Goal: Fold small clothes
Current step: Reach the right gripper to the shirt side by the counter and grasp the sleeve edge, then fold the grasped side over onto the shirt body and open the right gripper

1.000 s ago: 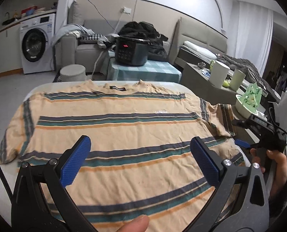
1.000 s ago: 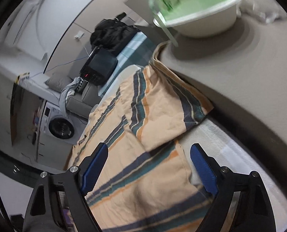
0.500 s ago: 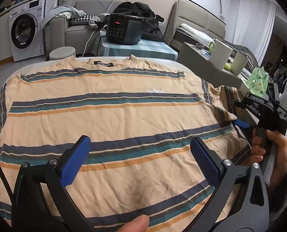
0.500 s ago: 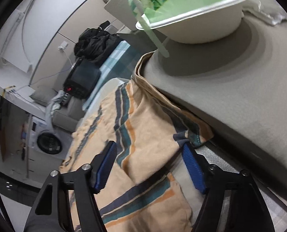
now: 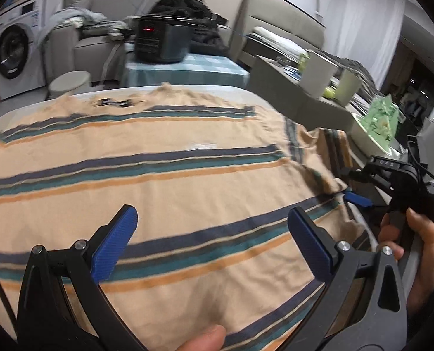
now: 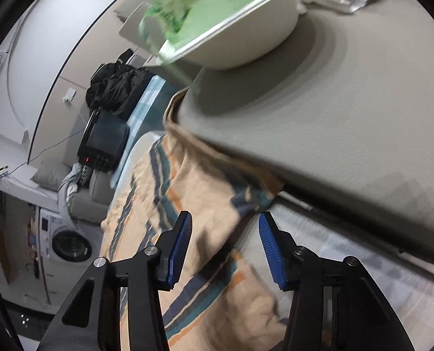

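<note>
A peach T-shirt (image 5: 170, 187) with navy, teal and orange stripes lies spread flat on the white table, collar at the far side. My left gripper (image 5: 214, 242) hovers open over its lower middle, holding nothing. My right gripper (image 6: 225, 248) is half open, its jaws straddling the shirt's right sleeve (image 6: 217, 199), which rides up against the grey counter; the cloth lies between the pads, not pinched. The right gripper also shows in the left wrist view (image 5: 360, 197) at the sleeve's edge.
A grey counter (image 6: 348, 122) presses against the table's right side, with a white bowl (image 6: 246, 44) of green packaging on it. A black cooker (image 5: 162, 41) on a checked side table, a sofa and a washing machine (image 5: 9, 55) stand beyond.
My right gripper has moved in on the sleeve and its jaws have narrowed around it. My left gripper has swung over the shirt and stays open.
</note>
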`<action>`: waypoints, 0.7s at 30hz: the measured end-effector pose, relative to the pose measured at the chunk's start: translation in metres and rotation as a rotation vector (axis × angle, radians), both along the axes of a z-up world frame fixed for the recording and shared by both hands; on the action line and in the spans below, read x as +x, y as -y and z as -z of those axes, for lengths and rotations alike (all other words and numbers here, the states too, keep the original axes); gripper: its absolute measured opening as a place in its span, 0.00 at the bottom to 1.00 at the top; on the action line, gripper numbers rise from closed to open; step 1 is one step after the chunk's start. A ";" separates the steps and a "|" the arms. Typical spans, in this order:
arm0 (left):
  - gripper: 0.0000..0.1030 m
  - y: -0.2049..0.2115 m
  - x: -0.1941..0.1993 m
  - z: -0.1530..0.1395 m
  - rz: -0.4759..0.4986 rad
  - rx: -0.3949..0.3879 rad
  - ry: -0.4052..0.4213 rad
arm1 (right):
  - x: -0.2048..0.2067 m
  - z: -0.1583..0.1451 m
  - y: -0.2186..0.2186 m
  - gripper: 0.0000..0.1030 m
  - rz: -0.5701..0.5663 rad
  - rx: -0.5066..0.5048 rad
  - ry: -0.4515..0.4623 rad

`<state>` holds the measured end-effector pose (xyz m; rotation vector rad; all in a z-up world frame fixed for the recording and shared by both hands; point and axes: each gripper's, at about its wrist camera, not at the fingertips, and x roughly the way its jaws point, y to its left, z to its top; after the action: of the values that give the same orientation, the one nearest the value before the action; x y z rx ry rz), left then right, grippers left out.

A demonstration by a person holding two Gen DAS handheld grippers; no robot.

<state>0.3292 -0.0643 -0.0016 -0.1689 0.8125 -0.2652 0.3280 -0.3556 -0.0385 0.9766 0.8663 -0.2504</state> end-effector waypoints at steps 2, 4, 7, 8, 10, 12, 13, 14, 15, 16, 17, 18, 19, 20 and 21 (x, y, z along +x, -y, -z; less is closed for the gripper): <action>0.99 0.020 0.012 0.002 0.042 0.002 -0.005 | 0.002 0.000 0.004 0.47 0.018 -0.008 0.003; 0.99 0.038 0.022 0.004 0.071 0.011 -0.013 | 0.007 0.000 0.005 0.37 0.045 -0.039 -0.003; 0.99 0.056 0.032 0.006 0.085 0.006 -0.011 | 0.012 0.005 0.001 0.02 0.038 -0.080 -0.021; 0.99 0.058 0.034 0.007 0.080 0.002 -0.009 | 0.012 0.005 0.001 0.02 0.031 -0.098 -0.015; 0.99 0.059 0.038 0.011 0.071 -0.002 -0.016 | 0.015 0.003 -0.002 0.02 -0.003 -0.131 0.003; 0.99 0.056 0.041 0.015 0.064 -0.004 -0.028 | 0.015 -0.003 -0.005 0.02 -0.028 -0.157 0.030; 0.99 0.054 0.042 0.016 0.057 -0.003 -0.032 | 0.016 -0.006 -0.008 0.02 -0.039 -0.165 0.049; 0.99 0.052 0.044 0.017 0.047 -0.002 -0.034 | 0.016 -0.010 -0.010 0.02 -0.057 -0.185 0.061; 0.99 0.048 0.043 0.017 0.041 -0.005 -0.036 | 0.016 -0.013 -0.011 0.02 -0.070 -0.193 0.074; 0.99 0.045 0.042 0.017 0.035 -0.010 -0.037 | 0.017 -0.015 -0.013 0.02 -0.086 -0.198 0.083; 0.99 0.042 0.042 0.017 0.032 -0.015 -0.035 | 0.018 -0.017 -0.015 0.02 -0.111 -0.188 0.115; 0.99 0.039 0.041 0.016 0.028 -0.017 -0.032 | 0.020 -0.019 -0.017 0.02 -0.143 -0.167 0.150; 0.99 0.036 0.041 0.015 0.022 -0.019 -0.029 | 0.022 -0.021 -0.021 0.02 -0.166 -0.159 0.167; 0.99 0.034 0.041 0.014 0.017 -0.021 -0.027 | 0.025 -0.025 -0.027 0.02 -0.197 -0.162 0.193; 0.99 0.031 0.040 0.014 0.014 -0.024 -0.027 | 0.029 -0.032 -0.037 0.02 -0.266 -0.181 0.233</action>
<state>0.3696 -0.0956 -0.0156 -0.1894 0.8377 -0.2859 0.3566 -0.3188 -0.0064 0.6966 0.7356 0.0139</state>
